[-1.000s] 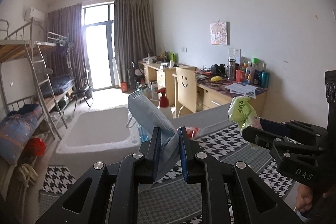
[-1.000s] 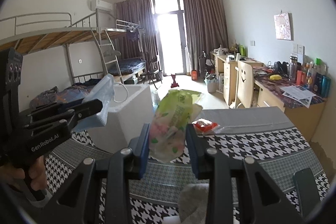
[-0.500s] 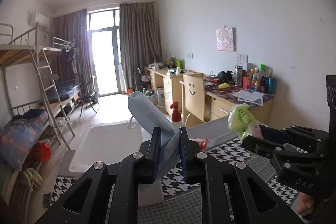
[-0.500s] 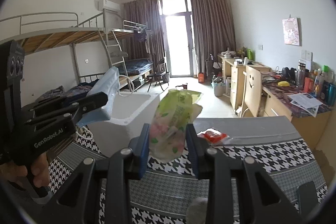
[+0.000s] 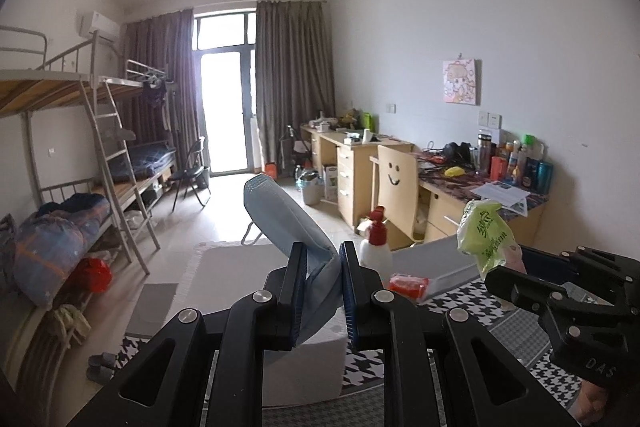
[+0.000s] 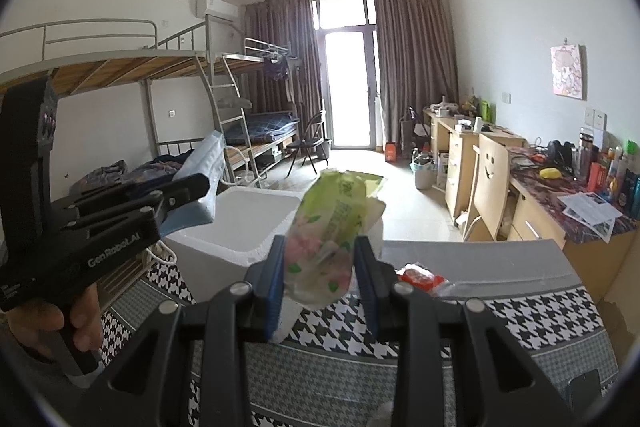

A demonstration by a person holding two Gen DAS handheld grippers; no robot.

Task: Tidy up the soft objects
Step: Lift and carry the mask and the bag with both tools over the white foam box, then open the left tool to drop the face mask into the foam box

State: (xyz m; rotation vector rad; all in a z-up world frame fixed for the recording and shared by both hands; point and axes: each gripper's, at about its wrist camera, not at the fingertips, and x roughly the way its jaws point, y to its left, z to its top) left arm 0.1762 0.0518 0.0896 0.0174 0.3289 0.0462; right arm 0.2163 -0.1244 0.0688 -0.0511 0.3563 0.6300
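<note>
**Blue pack and green pouch both lifted, neither yet stowed**

Pale blue, soft and flat: a tissue pack (image 5: 280,223) pinched near its lower end in the left gripper (image 5: 323,291), jaws drawn narrow on it, top end leaning up and away. Also seen from the right wrist view, jutting past the black fingers above the white foam box (image 6: 240,223).

Green and pink, crinkled plastic: a wipes pouch (image 6: 332,239) clamped in the right gripper (image 6: 320,291), jaws at a middling width and pressed into its sides, pouch standing upright above the houndstooth cloth (image 6: 500,311).

Judged roughly midway: two soft items picked up and carried in the air, nothing released. Probably bound for the open foam box just beyond both grippers, though contents of that box hidden from here. Left on the cloth: a small red packet (image 6: 420,277), untouched, near the far edge.
</note>
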